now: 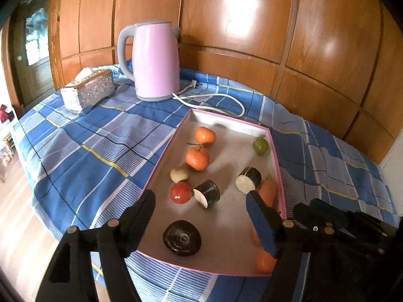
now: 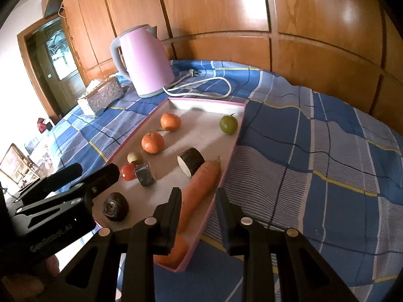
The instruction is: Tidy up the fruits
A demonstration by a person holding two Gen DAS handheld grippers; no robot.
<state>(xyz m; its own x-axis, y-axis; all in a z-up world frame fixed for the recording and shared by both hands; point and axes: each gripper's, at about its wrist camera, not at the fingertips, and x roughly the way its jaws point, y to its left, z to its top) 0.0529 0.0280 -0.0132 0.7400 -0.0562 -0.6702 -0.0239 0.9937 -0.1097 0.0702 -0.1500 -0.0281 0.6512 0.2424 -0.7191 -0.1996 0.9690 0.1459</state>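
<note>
Pink-rimmed cardboard tray [image 1: 275,156], shallow and rectangular w/ matte grey floor, is seen on a blue plaid cloth [image 1: 95,136].

Contents, all loose in tray:
- 2 round mandarins [image 1: 197,158], dimpled skin, along left side.
- Green round fruit [image 1: 260,145] at far right corner.
- Glossy red tomato [image 1: 180,192] touching a dark cylindrical chunk [image 1: 208,193] w/ pale cut face; 2nd chunk [image 2: 191,160] beside carrot.
- Long tapered carrot [image 2: 199,188] along right wall.
- Dark domed end piece [image 1: 181,237] near front.

Left gripper [image 1: 201,216]: fingers wide apart over tray, nothing between them. Right gripper [image 2: 199,206]: fingers are held a narrow gap apart, nothing clamped; carrot is seen behind the gap.

Smooth pink kettle [image 1: 157,60] w/ white cord and an embossed metallic tissue box [image 1: 88,91] are noted behind tray.
</note>
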